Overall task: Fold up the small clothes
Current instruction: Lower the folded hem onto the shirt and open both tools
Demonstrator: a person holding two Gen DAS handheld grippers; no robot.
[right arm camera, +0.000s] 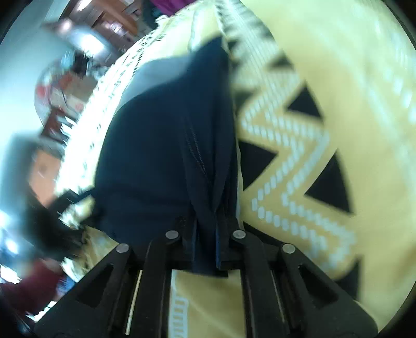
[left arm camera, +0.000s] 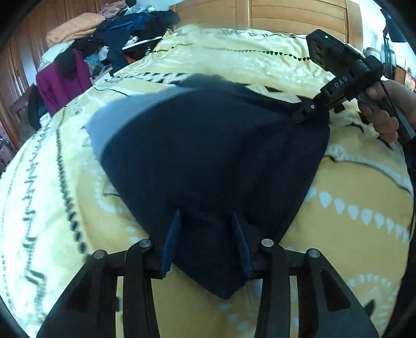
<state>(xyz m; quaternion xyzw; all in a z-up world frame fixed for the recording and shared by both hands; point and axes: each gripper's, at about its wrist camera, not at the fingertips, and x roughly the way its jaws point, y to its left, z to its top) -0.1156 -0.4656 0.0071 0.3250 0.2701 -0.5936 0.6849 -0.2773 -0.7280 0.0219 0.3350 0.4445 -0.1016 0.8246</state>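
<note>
A dark navy small garment (left arm camera: 208,156) with a grey band (left arm camera: 109,124) along its left edge is spread over the yellow patterned bedcover (left arm camera: 65,195). In the left wrist view, my left gripper (left arm camera: 205,221) is over its near corner. Its blue-padded fingers (left arm camera: 170,244) stand apart, open, with flat cloth between them. At the garment's far right corner my right gripper (left arm camera: 301,114), held by a hand (left arm camera: 382,114), is pinching the cloth. The right wrist view shows that gripper (right arm camera: 208,221) shut on a bunched fold of the garment (right arm camera: 156,143).
A heap of clothes (left arm camera: 109,39) and a magenta garment (left arm camera: 62,83) lie beyond the bed's far left edge. Wooden wardrobe doors (left arm camera: 286,13) stand behind the bed. The yellow bedcover (right arm camera: 325,130) stretches to the right of the garment.
</note>
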